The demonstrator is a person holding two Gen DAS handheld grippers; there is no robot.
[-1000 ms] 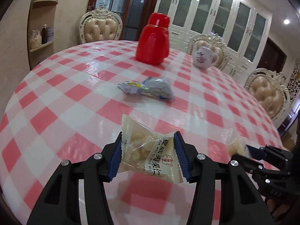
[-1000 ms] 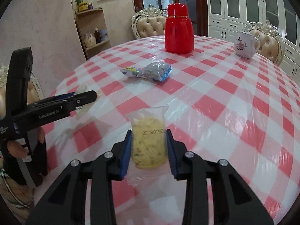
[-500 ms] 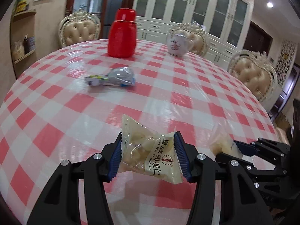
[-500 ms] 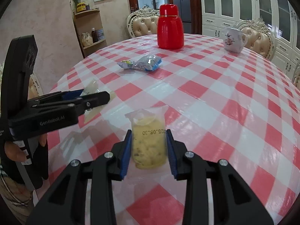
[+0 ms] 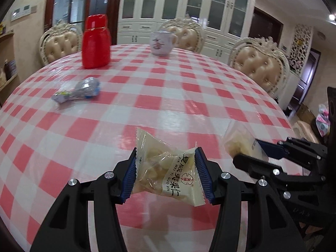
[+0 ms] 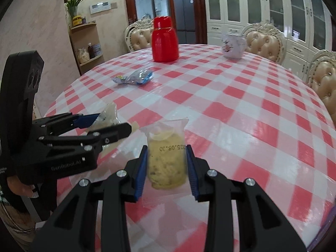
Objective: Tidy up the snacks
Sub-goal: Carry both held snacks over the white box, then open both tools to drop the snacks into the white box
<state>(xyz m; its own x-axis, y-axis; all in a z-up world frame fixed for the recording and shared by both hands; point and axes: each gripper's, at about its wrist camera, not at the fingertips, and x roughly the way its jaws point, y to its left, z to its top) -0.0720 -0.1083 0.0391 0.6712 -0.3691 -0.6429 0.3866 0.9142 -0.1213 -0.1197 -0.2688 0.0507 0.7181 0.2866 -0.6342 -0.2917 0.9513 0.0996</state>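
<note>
My left gripper [image 5: 166,172] is shut on a pale nut packet with Chinese print [image 5: 168,172], held above the near edge of the checked table. My right gripper [image 6: 166,166] is shut on a clear packet of yellow snack stamped with a date [image 6: 167,159]. In the left wrist view the right gripper [image 5: 250,153] holds its yellow packet [image 5: 239,142] at the right. In the right wrist view the left gripper [image 6: 109,124] holds its pale packet [image 6: 109,115] at the left. A blue-and-silver snack packet [image 5: 82,90] lies on the table further off; it also shows in the right wrist view [image 6: 134,77].
A red thermos [image 5: 96,42] and a white floral teapot [image 5: 160,45] stand at the far side of the round red-and-white checked table [image 5: 189,96]. Padded chairs [image 5: 260,65] ring the table. A wall shelf [image 6: 86,44] with jars stands at the left.
Both grippers have drawn back toward the near edge and turned right with their packets still held. The two grippers are now closer together. The blue packet has not moved.
</note>
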